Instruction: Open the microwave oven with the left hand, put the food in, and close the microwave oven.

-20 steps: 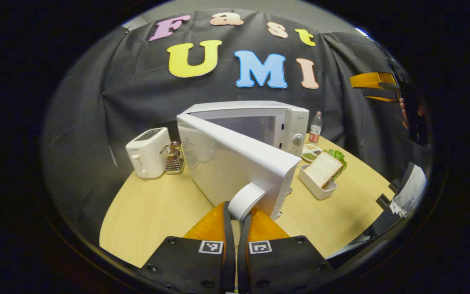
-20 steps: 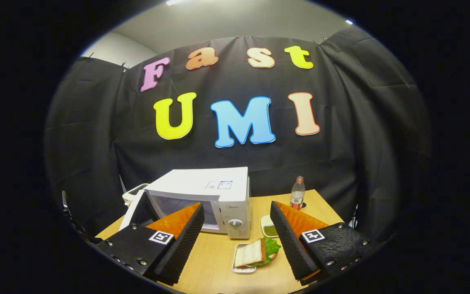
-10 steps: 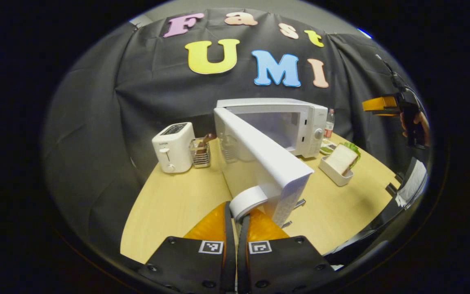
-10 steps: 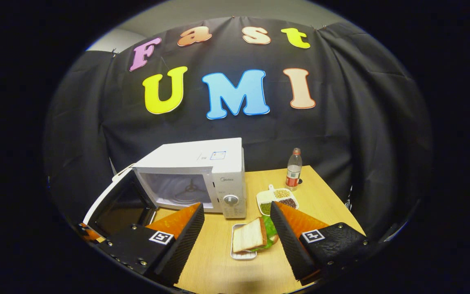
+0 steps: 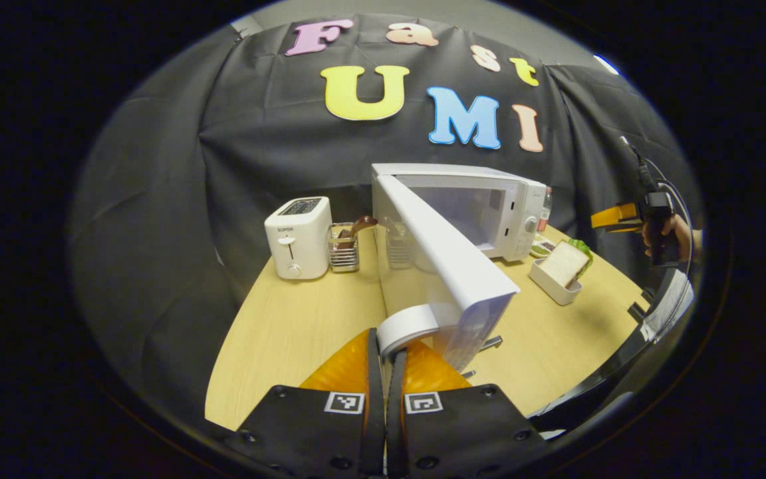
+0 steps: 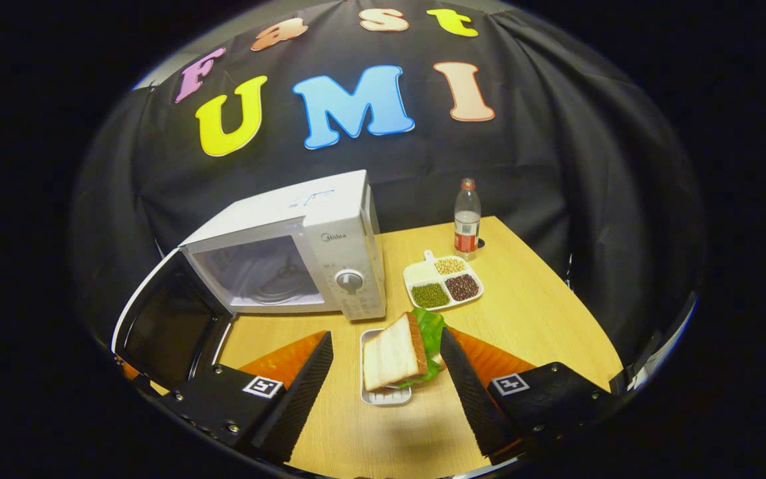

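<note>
The white microwave (image 5: 483, 206) (image 6: 303, 246) stands at the back of the wooden table, its door (image 5: 446, 263) (image 6: 167, 326) swung wide open to its left. My left gripper (image 5: 386, 352) is shut on the door's white handle (image 5: 406, 326). A sandwich with lettuce (image 6: 399, 352) (image 5: 566, 261) sits in a small white tray (image 6: 383, 397) in front of the microwave. My right gripper (image 6: 386, 382) hangs open above the sandwich, one finger on each side. In the left gripper view the right gripper (image 5: 616, 216) appears at the far right, held by a hand (image 5: 672, 233).
A white toaster (image 5: 298, 236) and a wire rack (image 5: 344, 246) stand left of the microwave. A divided dish of beans (image 6: 443, 283) and a plastic bottle (image 6: 467, 219) sit to its right. The table edge (image 5: 596, 382) curves near me.
The left gripper pulled the door further open. The right gripper dropped lower and closer, so the sandwich now lies between its open fingers.
</note>
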A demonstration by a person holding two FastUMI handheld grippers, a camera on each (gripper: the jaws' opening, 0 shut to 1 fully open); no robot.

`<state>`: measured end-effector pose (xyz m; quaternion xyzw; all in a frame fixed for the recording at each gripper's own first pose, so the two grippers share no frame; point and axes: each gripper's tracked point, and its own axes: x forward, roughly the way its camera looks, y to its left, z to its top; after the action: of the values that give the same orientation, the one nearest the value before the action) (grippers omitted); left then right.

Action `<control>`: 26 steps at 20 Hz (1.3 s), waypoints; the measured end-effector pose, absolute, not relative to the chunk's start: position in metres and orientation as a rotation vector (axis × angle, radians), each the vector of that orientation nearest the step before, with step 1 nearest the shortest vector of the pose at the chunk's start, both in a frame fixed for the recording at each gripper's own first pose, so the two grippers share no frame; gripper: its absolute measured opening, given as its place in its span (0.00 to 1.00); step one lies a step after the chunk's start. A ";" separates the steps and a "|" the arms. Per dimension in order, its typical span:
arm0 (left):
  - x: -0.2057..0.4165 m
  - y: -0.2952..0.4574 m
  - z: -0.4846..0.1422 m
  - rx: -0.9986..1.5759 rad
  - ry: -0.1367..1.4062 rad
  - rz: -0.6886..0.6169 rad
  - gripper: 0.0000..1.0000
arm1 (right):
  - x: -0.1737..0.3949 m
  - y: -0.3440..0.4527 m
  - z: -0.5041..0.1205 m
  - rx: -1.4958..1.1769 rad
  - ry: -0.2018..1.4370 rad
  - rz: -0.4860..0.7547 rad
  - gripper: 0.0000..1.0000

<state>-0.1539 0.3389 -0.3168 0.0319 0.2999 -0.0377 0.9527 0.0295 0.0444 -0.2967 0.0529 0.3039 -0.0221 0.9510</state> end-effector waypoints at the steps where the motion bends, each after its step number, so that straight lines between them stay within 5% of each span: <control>1: -0.155 0.340 -0.319 0.061 0.610 -0.082 0.07 | 0.032 0.040 -0.305 0.114 0.637 -0.045 0.98; 5: -0.163 0.347 -0.323 -0.033 0.624 -0.055 0.25 | 0.036 0.022 -0.335 0.111 0.720 -0.047 0.98; 6: -0.166 0.349 -0.320 -0.034 0.620 -0.031 0.41 | 0.037 0.019 -0.343 0.114 0.745 -0.043 0.98; 12: -0.193 0.353 -0.243 -0.058 0.505 0.159 0.46 | 0.050 0.008 -0.372 0.189 0.819 -0.026 0.99; 14: -0.187 0.343 -0.203 -0.072 0.420 0.217 0.77 | 0.053 0.006 -0.380 0.208 0.842 -0.011 0.98; 15: -0.184 0.336 -0.181 -0.067 0.377 0.234 0.84 | 0.053 0.006 -0.383 0.217 0.854 -0.002 0.95; 16: -0.175 0.327 -0.158 -0.068 0.330 0.241 0.82 | 0.054 0.006 -0.386 0.231 0.869 0.012 0.86; 19: -0.153 0.286 -0.094 -0.093 0.204 0.223 0.92 | 0.054 0.010 -0.395 0.266 0.911 0.060 0.84; 23: -0.115 0.237 -0.055 -0.055 0.120 0.195 0.87 | 0.056 0.017 -0.400 0.339 0.952 0.128 0.76; 24: -0.107 0.227 -0.052 -0.038 0.119 0.198 0.88 | 0.056 0.020 -0.397 0.374 0.955 0.168 0.63; 25: -0.098 0.215 -0.051 -0.029 0.125 0.193 0.88 | 0.057 0.021 -0.397 0.405 0.969 0.182 0.62; 26: -0.092 0.204 -0.052 -0.026 0.129 0.188 0.86 | 0.056 0.024 -0.396 0.423 0.980 0.214 0.44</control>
<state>-0.0925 0.2040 -0.0521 -0.0128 0.0643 0.0936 0.9934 0.0564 0.0241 -0.3962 0.2014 0.4660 0.1019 0.8555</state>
